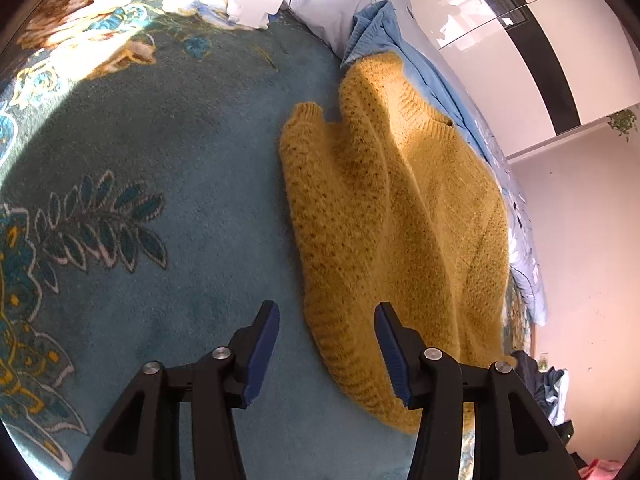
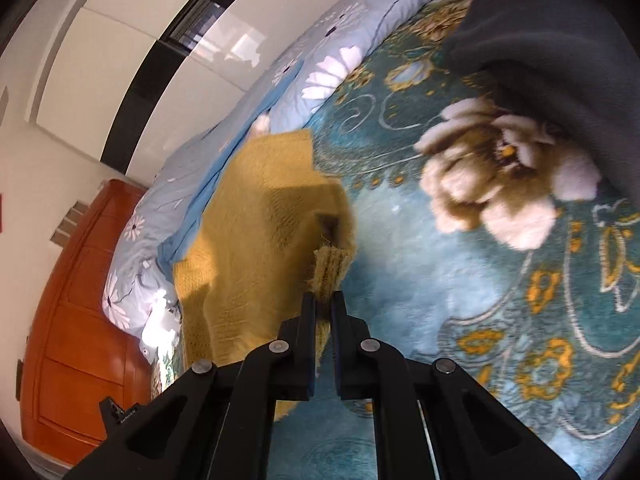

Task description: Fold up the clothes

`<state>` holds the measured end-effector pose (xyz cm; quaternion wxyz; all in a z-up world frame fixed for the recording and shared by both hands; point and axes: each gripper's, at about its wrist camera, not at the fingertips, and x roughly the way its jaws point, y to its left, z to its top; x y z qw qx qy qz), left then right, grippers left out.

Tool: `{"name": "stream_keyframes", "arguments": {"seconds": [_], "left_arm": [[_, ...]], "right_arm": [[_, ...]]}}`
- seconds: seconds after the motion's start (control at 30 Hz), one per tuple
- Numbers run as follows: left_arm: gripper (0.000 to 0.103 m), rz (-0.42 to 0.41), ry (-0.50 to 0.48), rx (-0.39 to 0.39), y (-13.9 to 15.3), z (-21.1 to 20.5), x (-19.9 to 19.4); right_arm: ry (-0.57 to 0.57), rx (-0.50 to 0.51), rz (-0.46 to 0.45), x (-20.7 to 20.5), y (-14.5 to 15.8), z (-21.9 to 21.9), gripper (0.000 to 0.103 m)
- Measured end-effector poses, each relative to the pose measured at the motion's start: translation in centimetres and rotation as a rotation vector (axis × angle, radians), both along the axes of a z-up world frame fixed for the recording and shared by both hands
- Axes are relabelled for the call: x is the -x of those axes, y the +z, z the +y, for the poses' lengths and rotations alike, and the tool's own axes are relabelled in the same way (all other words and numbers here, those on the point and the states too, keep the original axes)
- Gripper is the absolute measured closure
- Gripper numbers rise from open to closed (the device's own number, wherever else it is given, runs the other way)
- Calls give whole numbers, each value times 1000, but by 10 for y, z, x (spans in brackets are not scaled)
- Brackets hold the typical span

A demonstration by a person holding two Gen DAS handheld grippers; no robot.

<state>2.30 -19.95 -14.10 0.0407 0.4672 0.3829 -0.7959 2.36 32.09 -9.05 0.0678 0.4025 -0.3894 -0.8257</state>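
Mustard-yellow chunky knit sweater (image 1: 400, 216) lies on the teal floral-patterned carpet (image 1: 180, 152), w/ one long edge against the light-blue flower-print duvet (image 1: 520, 240). Sleeve cuff (image 1: 306, 114) rests on the carpet beside the body. Right gripper (image 2: 323, 304) is pressed together, pinching the ribbed cuff (image 2: 332, 268) of the other sleeve, lifted off the carpet. Left gripper (image 1: 326, 320) is spread, nothing between its blue pads (image 1: 262, 354), just above the sweater's ribbed hem (image 1: 344, 364). Dark navy garment (image 2: 560, 40) lies on the carpet, well apart from the sweater. Orange-brown wooden door (image 2: 80, 320) behind.

Sweater (image 1: 400, 216) on carpet (image 1: 180, 160), beside quilt (image 2: 248, 120).
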Motion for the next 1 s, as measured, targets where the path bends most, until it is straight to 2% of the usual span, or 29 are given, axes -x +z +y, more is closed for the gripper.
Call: {"name": "stream_keyframes", "arguments": {"seconds": [0.1, 0.23, 0.3, 0.37, 0.43, 0.47, 0.5, 0.53, 0.57, 0.6, 0.63, 0.67, 0.8, 0.9, 1.0], "left_arm": [[48, -8, 13, 58, -6, -7, 19], [48, -41, 33, 5, -26, -15, 41], [50, -23, 42, -38, -34, -17, 46], [52, -19, 39, -43, -38, -14, 50], [72, -16, 25, -27, -37, -8, 53], [76, -13, 25, -21, -36, -6, 53], [85, -8, 28, -18, -34, -4, 53], [86, -2, 31, -14, -33, -3, 53], [86, 2, 31, -15, -31, -2, 53], [85, 4, 27, -23, -31, -1, 52], [85, 5, 21, -32, -31, -1, 52], [85, 2, 17, -34, -32, -1, 53], [83, -11, 18, -37, -32, -3, 54], [77, -26, 22, -42, -35, -5, 54], [77, -25, 14, -36, -35, -2, 54]], "right_arm": [[-48, -1, -34, -9, -9, 14, 103], [-68, 20, -35, -16, -13, 25, 103], [-42, 22, -31, -15, -13, 25, 103], [-28, -10, -39, -16, -12, 20, 101], [-6, -16, -55, -16, -16, 15, 100], [-1, -5, -64, -16, -20, 13, 100], [5, 5, -75, -15, -23, 11, 100], [13, 14, -86, -14, -27, 8, 98], [20, 25, -97, -13, -31, 4, 83], [22, 38, -103, -12, -33, 0, 59], [27, 51, -103, -12, -35, -4, 50], [35, 59, -104, -10, -37, -9, 46], [72, 18, -151, 1, -42, -33, 46], [52, -9, -186, 4, -45, -44, 46], [32, 22, -190, 8, -46, -47, 46]]}}
